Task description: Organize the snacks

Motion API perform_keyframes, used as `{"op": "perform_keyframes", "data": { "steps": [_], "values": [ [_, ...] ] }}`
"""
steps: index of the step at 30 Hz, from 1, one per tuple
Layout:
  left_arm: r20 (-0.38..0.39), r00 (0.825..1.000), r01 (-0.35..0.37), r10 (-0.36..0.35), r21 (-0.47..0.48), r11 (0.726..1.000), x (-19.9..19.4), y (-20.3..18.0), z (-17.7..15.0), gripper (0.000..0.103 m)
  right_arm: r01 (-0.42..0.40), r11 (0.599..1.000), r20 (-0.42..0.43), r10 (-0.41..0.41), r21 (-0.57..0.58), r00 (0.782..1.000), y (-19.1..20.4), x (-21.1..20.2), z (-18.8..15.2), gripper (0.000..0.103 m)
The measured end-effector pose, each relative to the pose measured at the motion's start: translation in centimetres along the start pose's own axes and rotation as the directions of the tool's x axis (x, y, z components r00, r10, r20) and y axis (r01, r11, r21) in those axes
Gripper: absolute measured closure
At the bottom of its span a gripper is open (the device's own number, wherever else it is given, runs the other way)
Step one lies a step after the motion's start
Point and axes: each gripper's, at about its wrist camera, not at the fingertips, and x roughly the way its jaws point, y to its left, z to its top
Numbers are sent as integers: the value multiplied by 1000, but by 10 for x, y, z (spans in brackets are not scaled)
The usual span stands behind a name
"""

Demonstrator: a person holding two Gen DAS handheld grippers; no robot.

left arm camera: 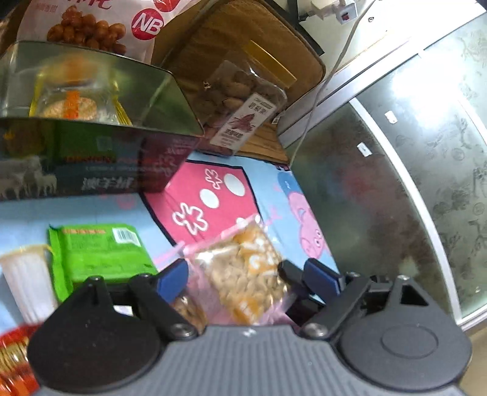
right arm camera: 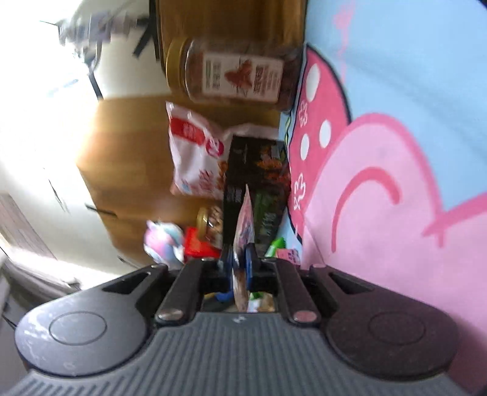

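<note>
A clear zip bag of yellow and white snack pieces (left arm camera: 243,262) lies on the cartoon cloth (left arm camera: 213,195) between the fingers of my left gripper (left arm camera: 240,275). That gripper stands open, its blue pads on either side of the bag and apart from it. Beyond it stands an open metal tin (left arm camera: 158,100) with wrapped snacks inside. In the right wrist view, which is rolled on its side, my right gripper (right arm camera: 242,259) is shut on a thin pink and purple snack packet (right arm camera: 245,219) seen edge-on. The dark tin (right arm camera: 255,170) stands straight ahead of it.
A green packet (left arm camera: 97,256), a white ribbed pack (left arm camera: 24,280) and a red pack (left arm camera: 15,359) lie at the left. A nut jar (left arm camera: 240,103) and a white NB bag (left arm camera: 91,24) stand behind the tin. A glass tabletop (left arm camera: 395,182) borders the cloth on the right.
</note>
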Motion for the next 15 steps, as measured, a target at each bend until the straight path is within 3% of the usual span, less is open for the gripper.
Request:
{"op": "perform_keyframes", "data": {
  "steps": [4,5,6,8,11,13,15],
  "values": [
    [-2,1000,23,-23,-17,1000,-1,-6,-9,18,-49,998,5,49,-29,999,14,-4,0,92],
    [-5,999,36,-36,-21,999,1,-8,-10,25,-53,998,-5,53,-41,999,17,0,-1,92],
    [-8,999,48,-48,-19,999,3,-10,-9,42,-58,997,-18,57,-50,998,21,5,-3,92],
    [-13,999,41,-41,-5,999,5,-16,-6,57,-45,995,-26,43,-89,999,33,13,-1,92],
    [36,999,25,-26,32,999,-10,-18,9,68,-6,981,-40,-2,-195,999,59,34,5,93],
    [78,997,18,-21,40,999,-27,-16,24,70,23,954,-56,-42,-299,998,84,61,9,92],
    [136,991,-26,19,50,998,-43,-11,42,70,61,902,-51,-91,-428,995,108,89,10,92]
  ]
}}
